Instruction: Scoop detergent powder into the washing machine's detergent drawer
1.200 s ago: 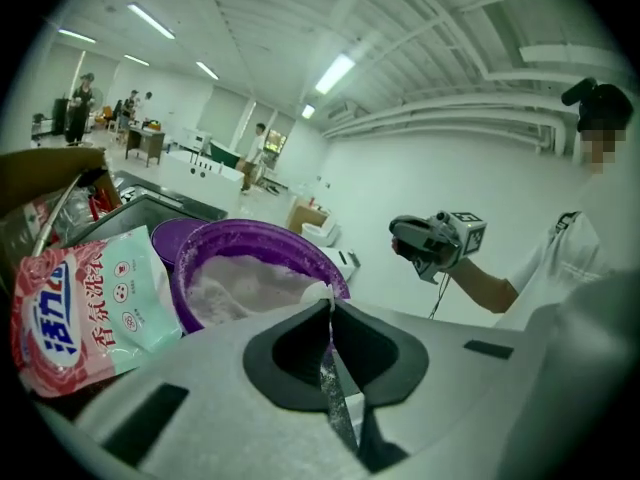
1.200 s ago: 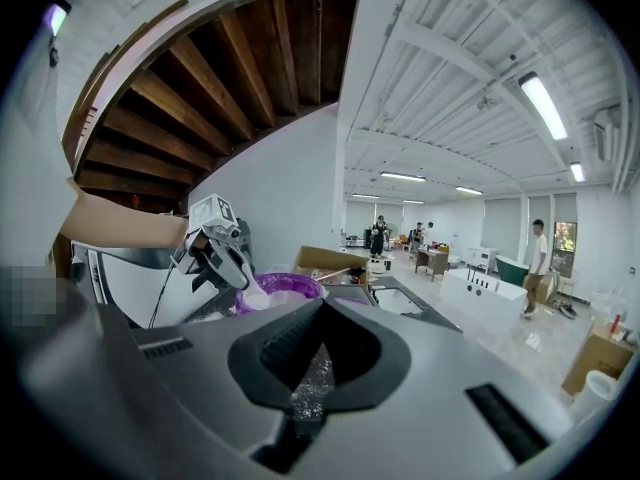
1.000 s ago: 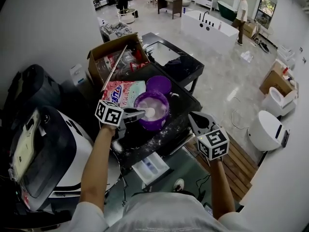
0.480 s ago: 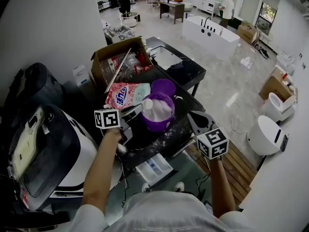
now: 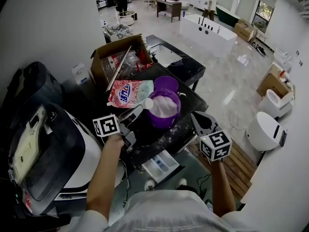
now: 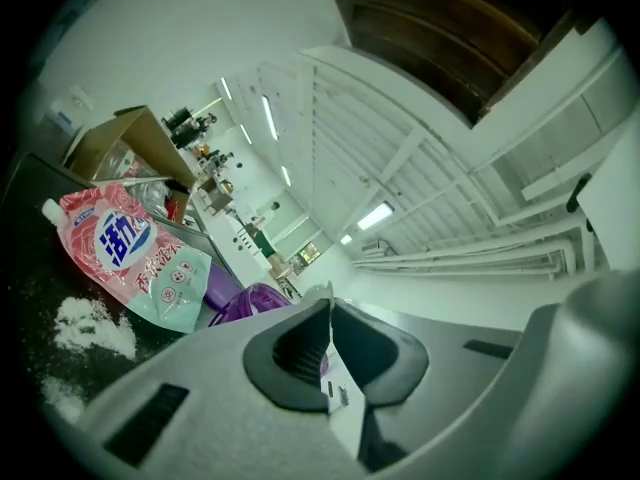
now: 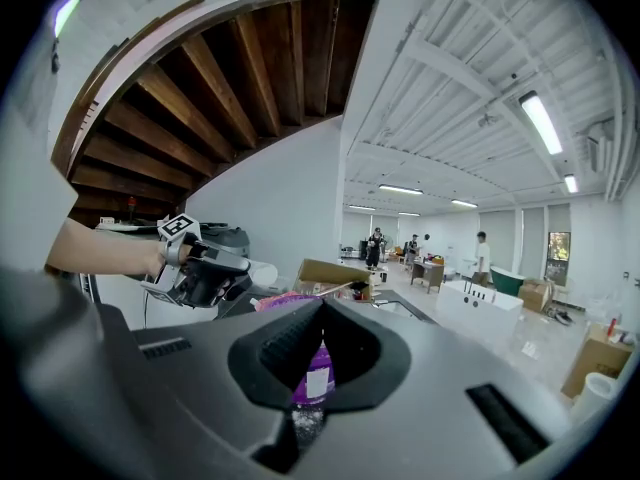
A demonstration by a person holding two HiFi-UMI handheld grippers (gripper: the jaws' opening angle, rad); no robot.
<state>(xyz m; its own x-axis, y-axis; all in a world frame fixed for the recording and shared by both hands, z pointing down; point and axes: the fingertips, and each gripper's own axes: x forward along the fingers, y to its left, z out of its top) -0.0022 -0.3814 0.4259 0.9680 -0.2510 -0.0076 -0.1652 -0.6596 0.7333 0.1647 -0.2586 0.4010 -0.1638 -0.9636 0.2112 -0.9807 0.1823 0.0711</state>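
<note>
Dark tabletop (image 5: 153, 135), scoop (image 5: 147, 103) now outside purple tub (image 5: 165, 123)

The head view looks steeply down from above the person onto the dark table (image 5: 190, 99) at mid-frame. The left gripper view sits low and close over that table, tilted up toward the ceiling, and shares the detergent pouch (image 6: 130, 258), at its left. The right gripper view looks roughly level across the room from beside the table, sharing the purple tub (image 7: 318, 373) and the left gripper (image 7: 232, 286).
</note>
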